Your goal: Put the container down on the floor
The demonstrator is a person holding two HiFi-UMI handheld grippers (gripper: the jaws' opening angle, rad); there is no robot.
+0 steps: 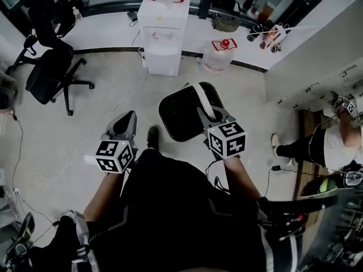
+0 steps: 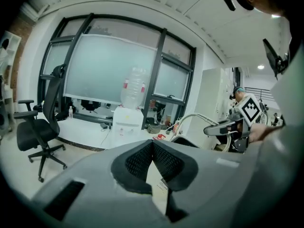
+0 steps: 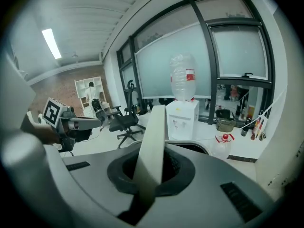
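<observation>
— Where's the container?

— Centre of the head view, a little above the middle. It's a black bucket (image 1: pixel 178 115), and it looks to hang clear of the floor (image 1: pixel 113 95) by its white handle (image 1: pixel 199 92). The right gripper (image 1: pixel 211 118) has that handle; in the right gripper view the pale band (image 3: pixel 154 141) runs straight up between the jaws, which are clamped tight on it.

— And the other one?

— The left gripper (image 1: pixel 128 120) is at the left of the frame, beside the bucket and apart from it. Its jaws meet at the tips with nothing between them (image 2: pixel 152 144).

— Heavy, would you say?

— I'd guess not. It looks empty inside, one gripper carries it, and the walls seem stiff plastic, so it should keep its shape and take a bump. The handle is flat, thin and smooth, so it could slide through the pads or let the bucket swing.

— So where to hold?

— At the top middle of the handle, roughly where it's gripped, so it hangs level. The open floor short of the water dispenser (image 1: pixel 163 33) looks like room enough.
</observation>
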